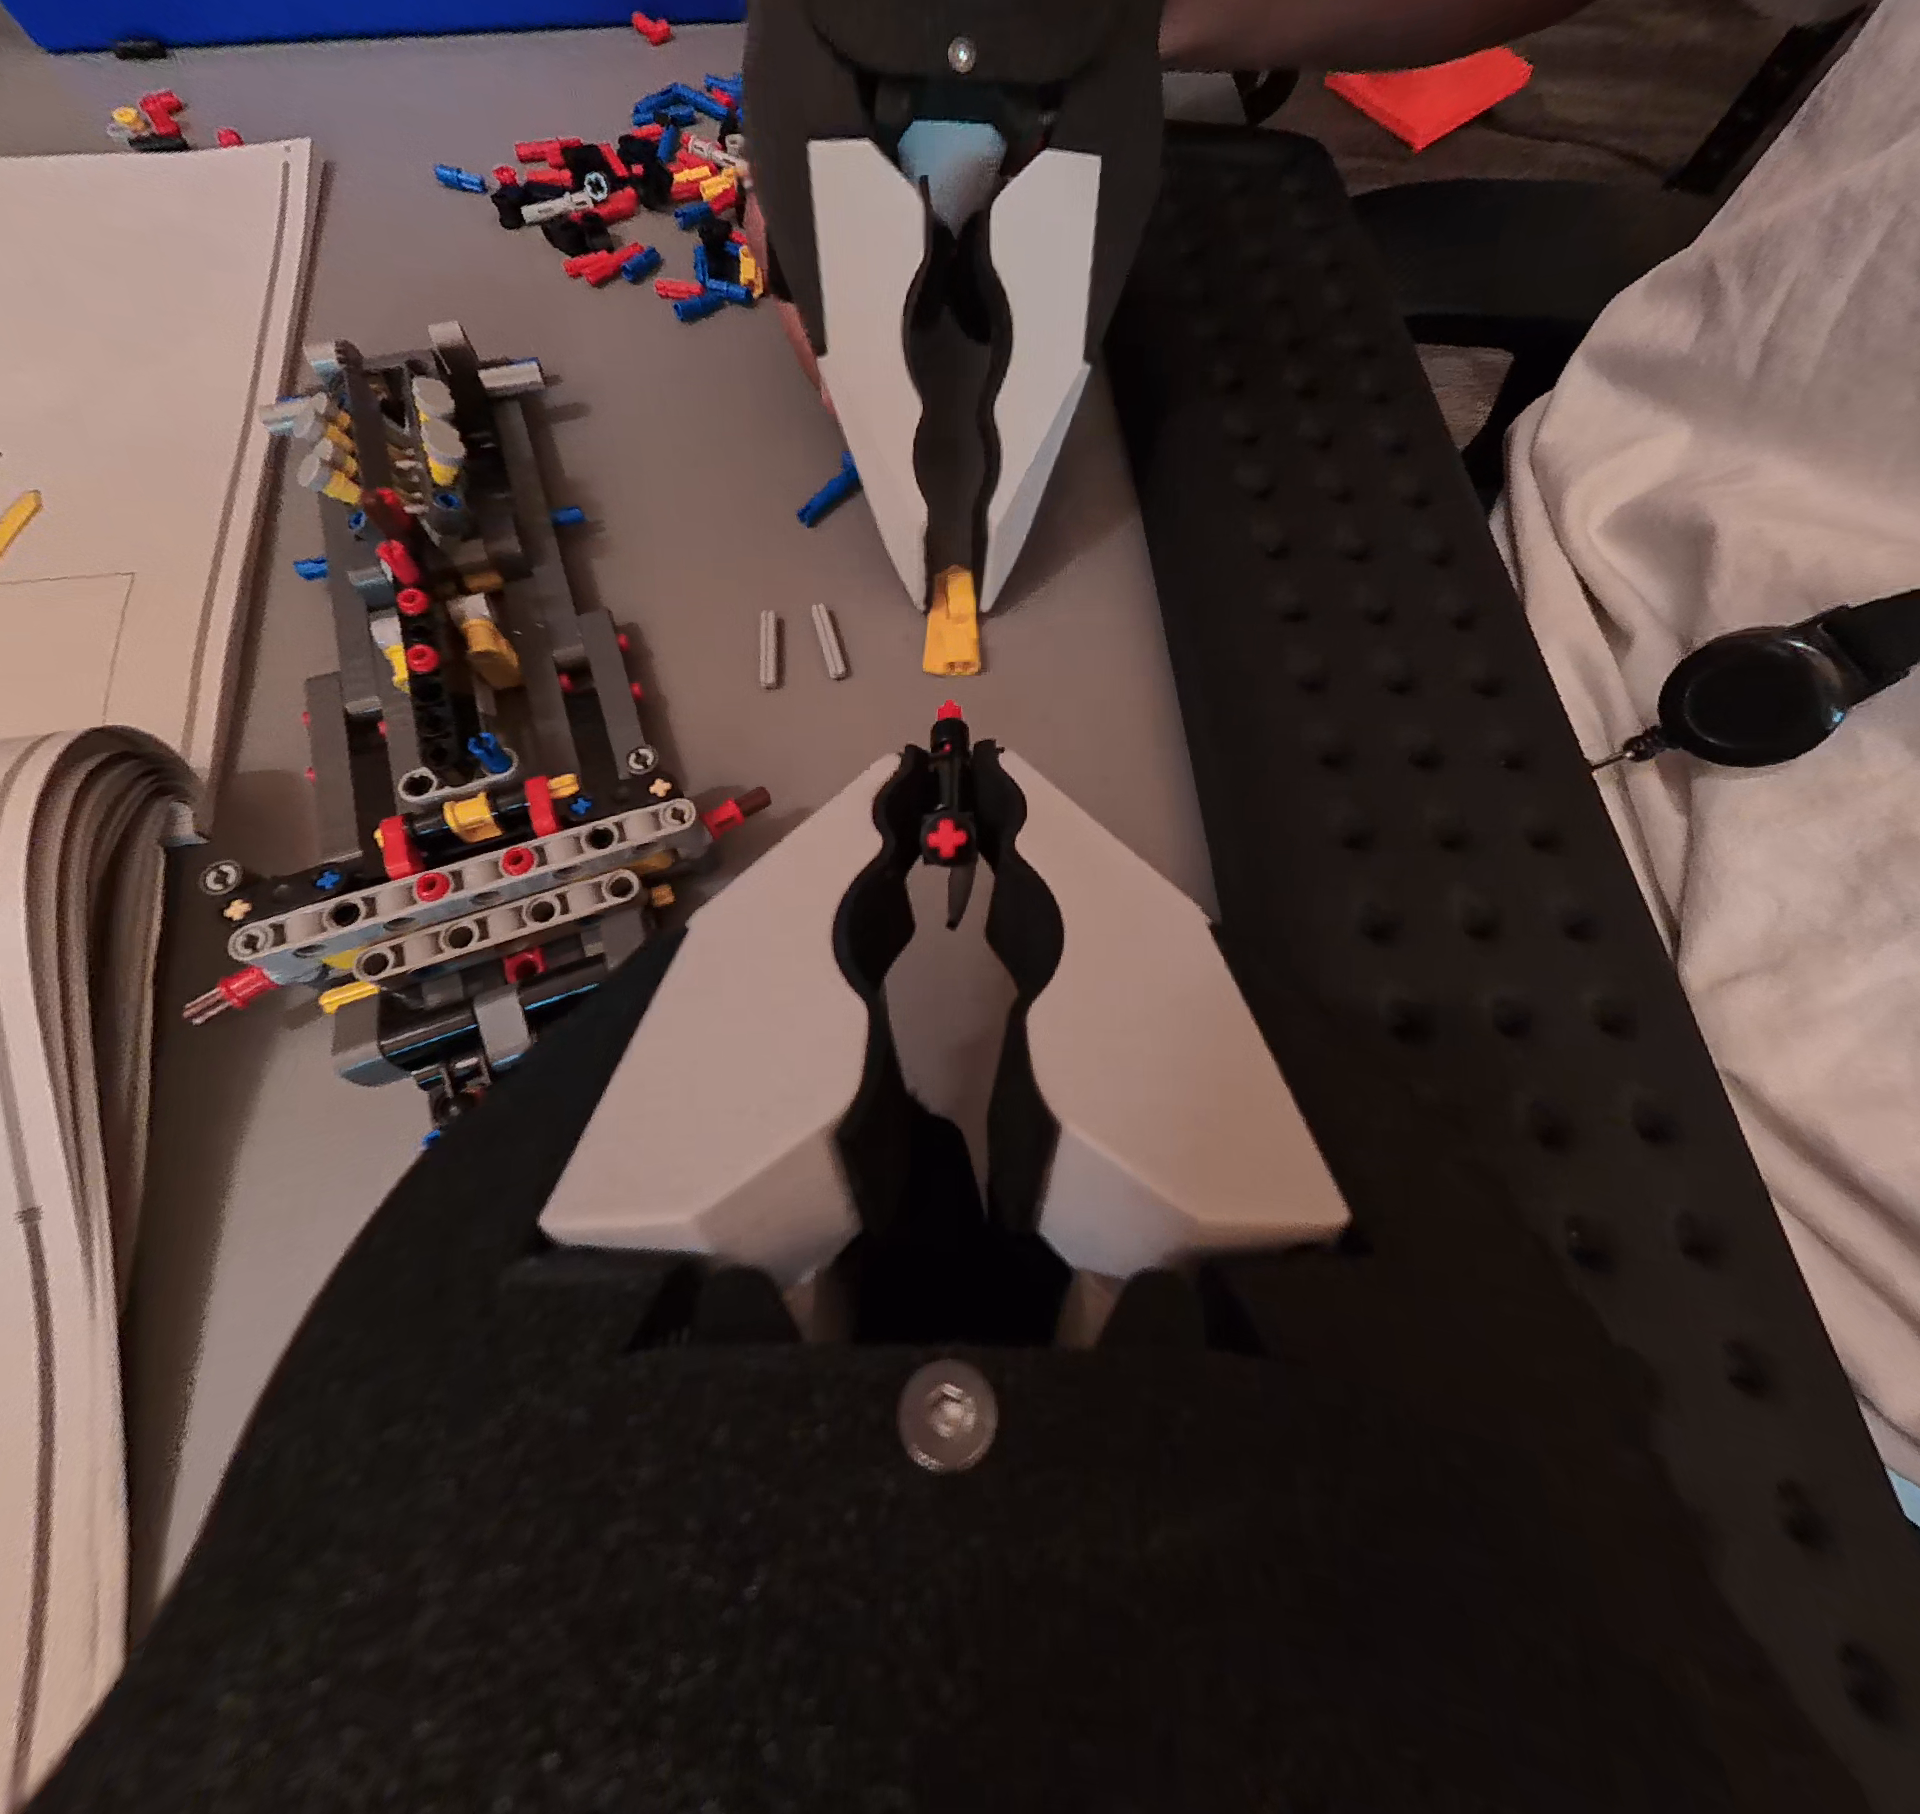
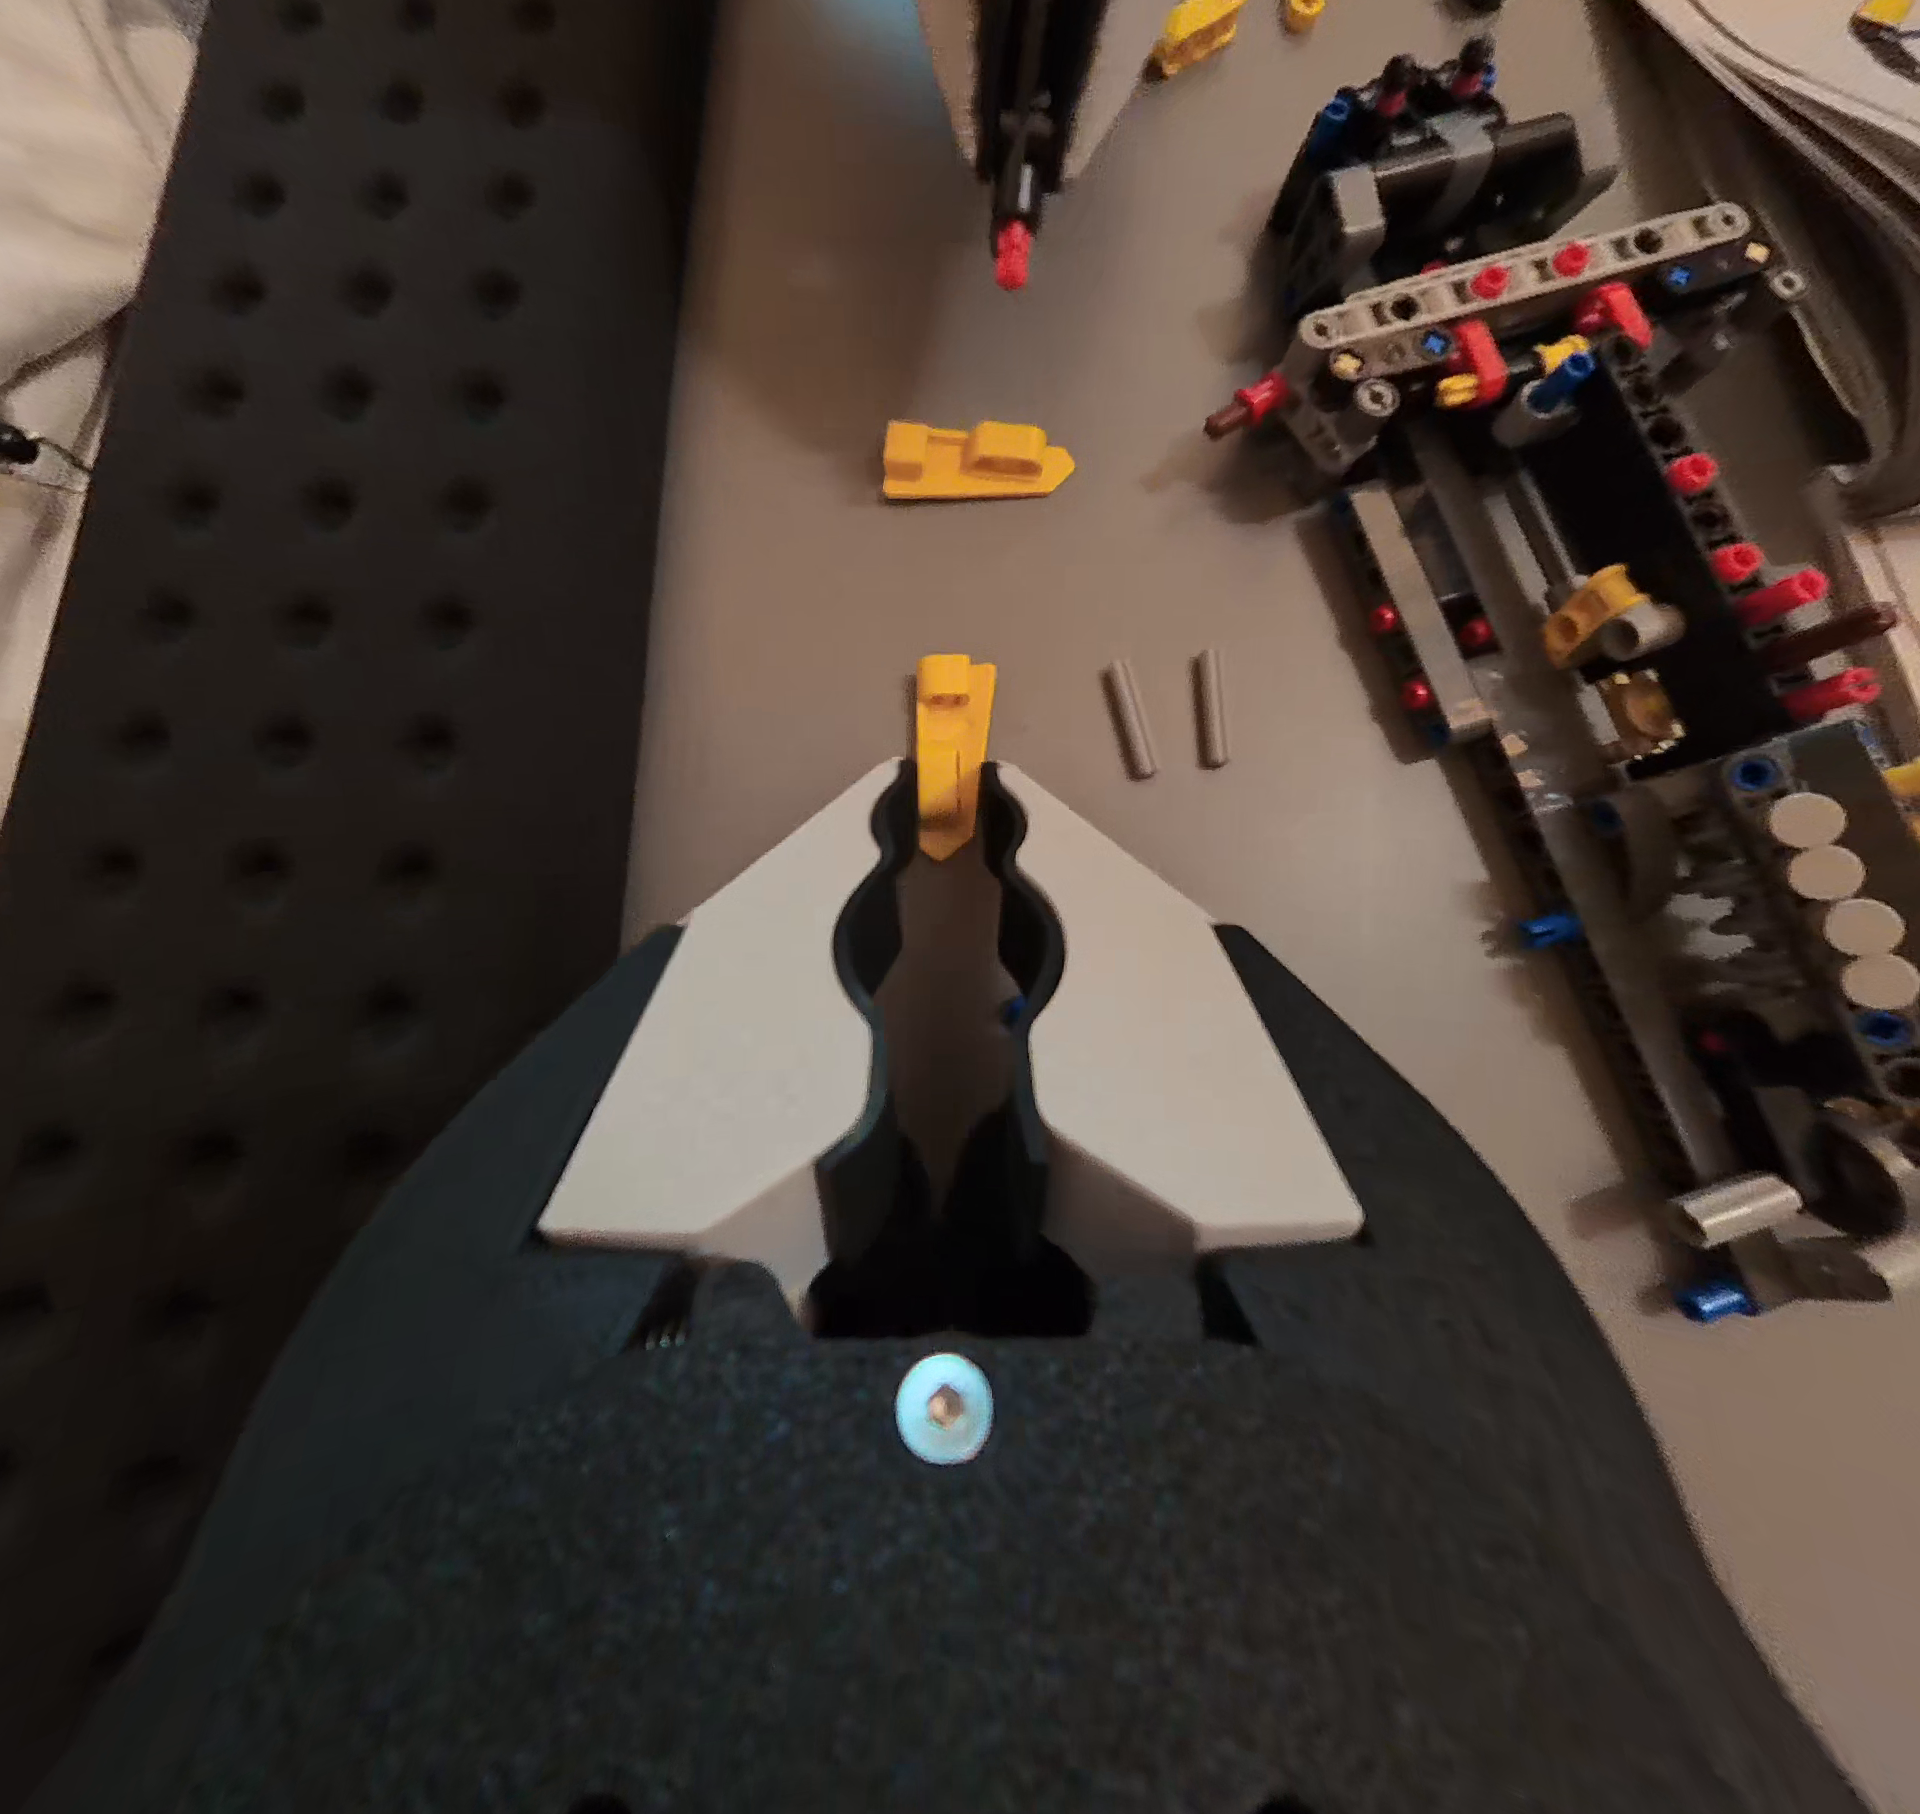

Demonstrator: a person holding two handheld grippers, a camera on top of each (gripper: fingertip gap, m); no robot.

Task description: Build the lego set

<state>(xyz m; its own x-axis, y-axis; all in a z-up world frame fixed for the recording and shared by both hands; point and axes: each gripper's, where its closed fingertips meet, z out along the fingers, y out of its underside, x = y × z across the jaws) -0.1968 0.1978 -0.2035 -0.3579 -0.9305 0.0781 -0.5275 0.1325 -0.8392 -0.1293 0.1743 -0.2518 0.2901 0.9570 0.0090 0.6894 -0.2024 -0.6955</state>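
Left claw (image 1: 948,756), in its own view, is clamped on a black rod (image 1: 945,808) with a red tip, which pokes out past the fingertips. Facing it tip to tip with a small gap between, the right claw (image 1: 951,601) is clamped on a yellow piece (image 1: 952,626). Both hang over a grey table (image 1: 665,455); bare room lies between the claws and the half-built model (image 1: 457,704) to the left. Two grey pins (image 1: 800,644) lie side by side near the yellow piece. A heap of loose red, blue and black parts (image 1: 634,195) sits farther back, paper sheets (image 1: 135,414) along the left edge, a black dotted mat (image 1: 1382,725) on the right.

From the right wrist view, the right claw (image 2: 948,767) grips one yellow piece (image 2: 951,746), upright. A second yellow piece (image 2: 971,460) lies flat on the table (image 2: 810,569) between the claws. The two pins (image 2: 1169,710) rest just right of the held piece, the model (image 2: 1579,621) beyond them, the mat (image 2: 343,517) to the left.
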